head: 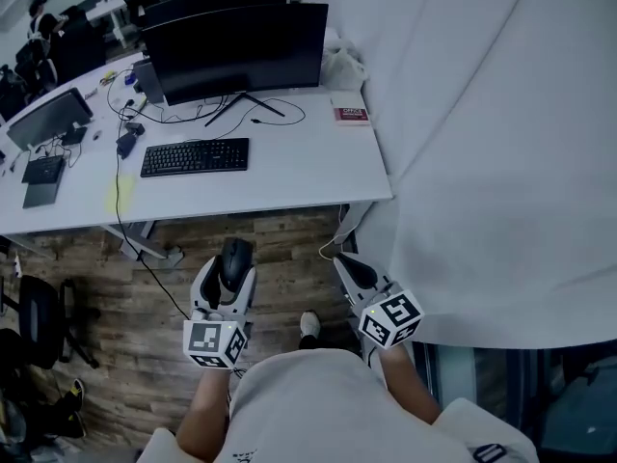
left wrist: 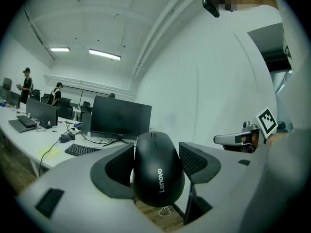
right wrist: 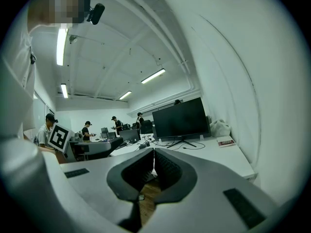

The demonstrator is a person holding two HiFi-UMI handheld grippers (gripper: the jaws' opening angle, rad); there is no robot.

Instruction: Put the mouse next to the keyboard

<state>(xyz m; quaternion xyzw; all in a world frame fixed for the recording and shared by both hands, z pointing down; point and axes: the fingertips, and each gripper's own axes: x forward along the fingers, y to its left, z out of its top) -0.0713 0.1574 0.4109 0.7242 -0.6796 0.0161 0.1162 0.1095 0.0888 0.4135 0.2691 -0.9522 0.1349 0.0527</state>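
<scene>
1. A large white fabric drape point(head: 482, 143) hangs along the right side of the scene, and its lower edge reaches the floor beside the person's right arm.
2. The long white desk point(head: 289, 177) runs across the upper half of the head view, with its right end against the drape.
3. A brown wood-plank floor point(head: 135, 316) lies between the desk and the person, and both grippers hang above it.
4. A wide black monitor point(head: 241, 51) stands on its stand at the back of the desk, with black cables trailing in front of it.
5. A flat black keyboard point(head: 195, 156) lies on the desk in front of the monitor, a little to its left, with bare desk top on its right.
6. The left gripper point(head: 231, 270) is closed on the mouse, one ribbed black pad pressing on each side. It is held off the desk, short of its front edge.
7. The right gripper point(right wrist: 152, 164) has its pads brought together at the tips with nothing between them. It is held beside the left gripper, close to the drape.
8. The glossy black computer mouse point(left wrist: 156, 171) sits upright between the left gripper's pads, in the air and well apart from the keyboard.
9. A small red-and-white booklet point(head: 351, 115) lies near the desk's right rear corner.
</scene>
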